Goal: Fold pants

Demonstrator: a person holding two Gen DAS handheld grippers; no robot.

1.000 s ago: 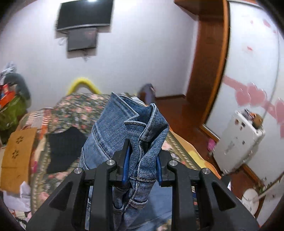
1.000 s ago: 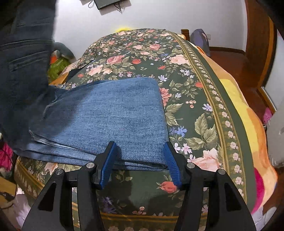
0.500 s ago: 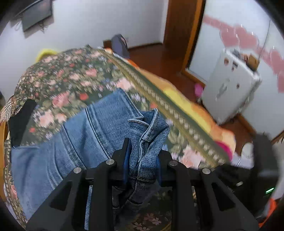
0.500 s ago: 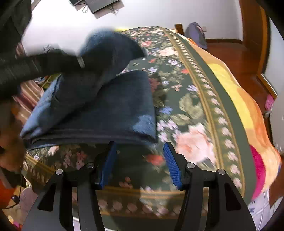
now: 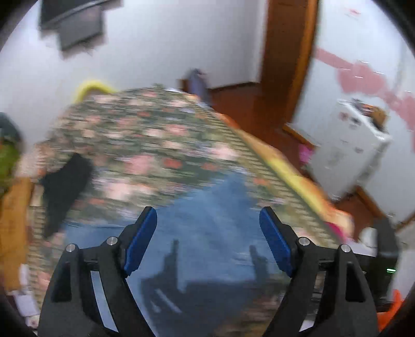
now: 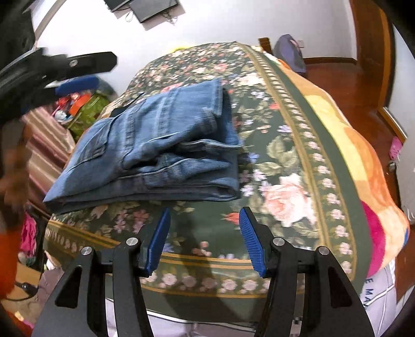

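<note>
Blue jeans (image 6: pixel 160 145) lie folded in a stack on the floral blanket (image 6: pixel 285 155), the waistband part on top. In the blurred left wrist view the jeans (image 5: pixel 207 233) show as a blue patch under my left gripper (image 5: pixel 207 215), whose jaws are opening with nothing between the blue pads. From the right wrist view, that left gripper (image 6: pixel 101 72) hovers above and to the left of the stack. My right gripper (image 6: pixel 205 215) is open and empty, a short way in front of the stack's near edge.
A black garment (image 5: pixel 64 186) lies on the far left of the bed. A white appliance (image 5: pixel 350 145) and wooden floor are to the right. A bag (image 6: pixel 290 51) stands beyond the bed's far corner. Clutter (image 6: pixel 83 106) sits left of the bed, screens (image 6: pixel 153 7) on the wall.
My left gripper carried the jeans' upper part over onto the stack, let it go and spread its jaws. The right gripper drew back a little from the stack's edge.
</note>
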